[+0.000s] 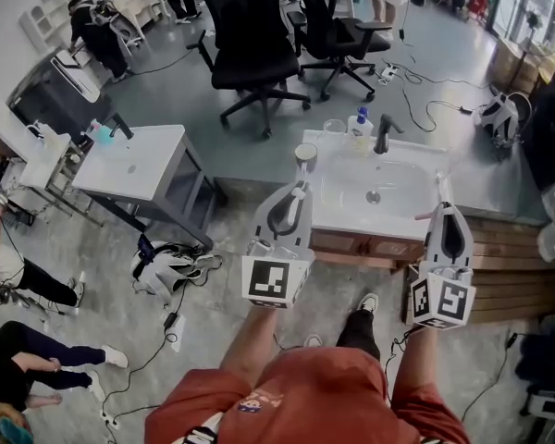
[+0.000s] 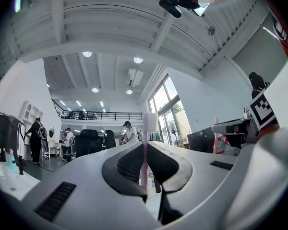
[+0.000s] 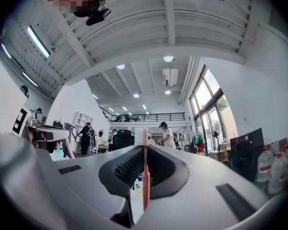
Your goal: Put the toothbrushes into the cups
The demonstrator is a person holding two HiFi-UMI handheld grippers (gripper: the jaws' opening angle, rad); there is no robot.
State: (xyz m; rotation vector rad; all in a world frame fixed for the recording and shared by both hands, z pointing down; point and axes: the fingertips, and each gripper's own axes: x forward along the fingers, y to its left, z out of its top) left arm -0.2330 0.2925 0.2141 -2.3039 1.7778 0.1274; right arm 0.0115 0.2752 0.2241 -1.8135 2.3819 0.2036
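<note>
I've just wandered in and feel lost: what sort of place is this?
Probably an open workshop or lab set up for bathroom trials, not a home: a washbasin cabinet and a second washstand stand free among office chairs and loose cables.

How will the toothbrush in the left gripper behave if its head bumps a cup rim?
The toothbrush looks thin, so it is probably light and slightly bendy. The left gripper pinches only its handle, so the long free end may swivel or slip.

no lettering is readable anywhere; the bottle [image 3: 138, 185] label is too blurred.
</note>
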